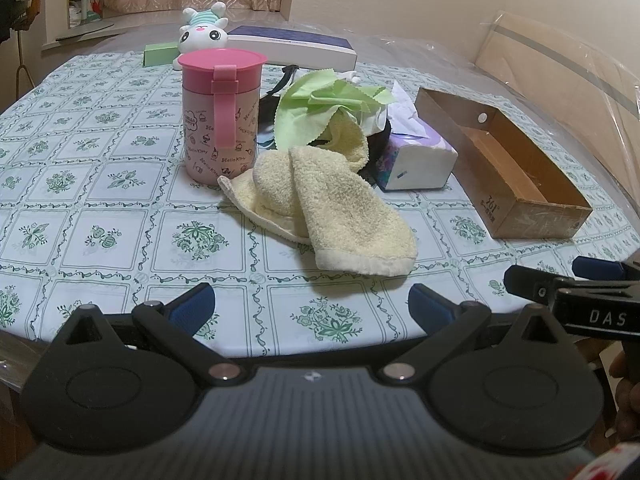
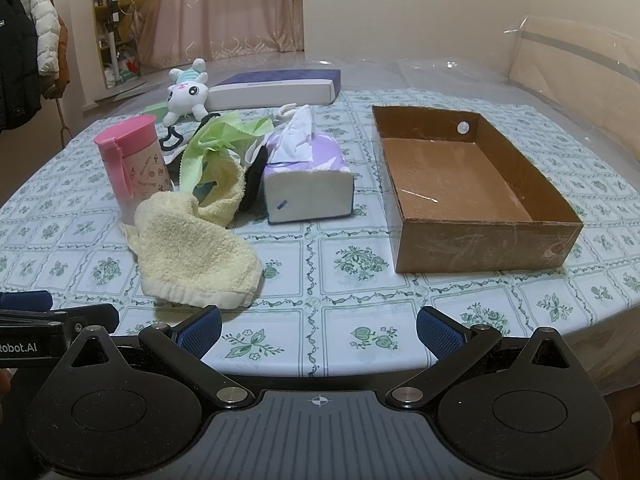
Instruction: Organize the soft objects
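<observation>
The worktop (image 2: 352, 300), covered in a pale cloth printed with green flowers, carries everything here. Biggest on it is the open brown cardboard box (image 2: 480, 240), sitting toward the right edge with nothing inside that I can see. At the far edge lies a flat white box with a dark blue top (image 2: 276, 84), and just beside it a white plush toy (image 2: 186, 96) in a striped cap, with a small green box (image 1: 158, 54) near it.

In the middle the soft things are heaped together. A cream-yellow towel (image 2: 192, 256) sprawls nearest the front edge, one end climbing up into the pile — there a light green cloth (image 2: 216, 144) lies crumpled on top, with something black under it that I can't make out. Touching the right of that heap is a purple-and-white soft pack of tissues (image 2: 308, 184), a sheet sticking up from its slot. On the left of the towel stands a pink lidded cup (image 2: 132, 164), upright, its strap hanging down the side.

Both tools hang over the front edge, side by side. The left gripper (image 1: 312, 304) has its jaws spread wide with nothing between them, facing the towel. The right gripper (image 2: 318, 326) is likewise wide apart and holds nothing, facing the gap between the towel and the cardboard box.
</observation>
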Motion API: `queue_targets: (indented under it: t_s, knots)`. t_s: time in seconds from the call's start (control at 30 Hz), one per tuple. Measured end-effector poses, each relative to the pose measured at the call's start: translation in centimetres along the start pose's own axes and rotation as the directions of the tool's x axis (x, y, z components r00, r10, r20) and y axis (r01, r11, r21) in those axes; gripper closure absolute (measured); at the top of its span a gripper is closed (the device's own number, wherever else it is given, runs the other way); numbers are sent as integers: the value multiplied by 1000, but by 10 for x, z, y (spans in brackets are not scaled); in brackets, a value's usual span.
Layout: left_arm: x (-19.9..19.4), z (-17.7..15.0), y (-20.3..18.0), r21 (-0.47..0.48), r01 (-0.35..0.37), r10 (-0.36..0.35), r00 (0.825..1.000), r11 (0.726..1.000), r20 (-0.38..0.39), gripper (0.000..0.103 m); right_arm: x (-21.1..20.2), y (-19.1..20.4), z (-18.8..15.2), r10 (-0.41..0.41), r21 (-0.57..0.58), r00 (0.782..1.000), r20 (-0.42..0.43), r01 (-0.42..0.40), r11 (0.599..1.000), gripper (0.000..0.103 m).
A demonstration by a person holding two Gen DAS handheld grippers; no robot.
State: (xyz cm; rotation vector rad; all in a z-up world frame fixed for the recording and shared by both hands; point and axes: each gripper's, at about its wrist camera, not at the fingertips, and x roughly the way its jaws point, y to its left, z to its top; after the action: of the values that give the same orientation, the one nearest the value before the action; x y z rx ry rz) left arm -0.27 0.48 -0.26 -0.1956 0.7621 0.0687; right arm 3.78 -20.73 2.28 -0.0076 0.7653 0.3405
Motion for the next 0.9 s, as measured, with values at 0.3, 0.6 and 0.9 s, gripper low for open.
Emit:
queue_targets:
  t_s: [0.3,0.6,0.9]
  knots:
    - [0,0,0,0,0,0,1000,1000,1,1,0,0,0,0,1,1000,1,0,1000,0]
    - [0,0,0,1,1,-1,1000,1000,0,1,0,0,0,0,0,1000,1,0,1000,0]
    - [2,0,1,9,4,-4,1000,1000,-8,1,4,-2,-2,0,8,1000,11,0,1000,0]
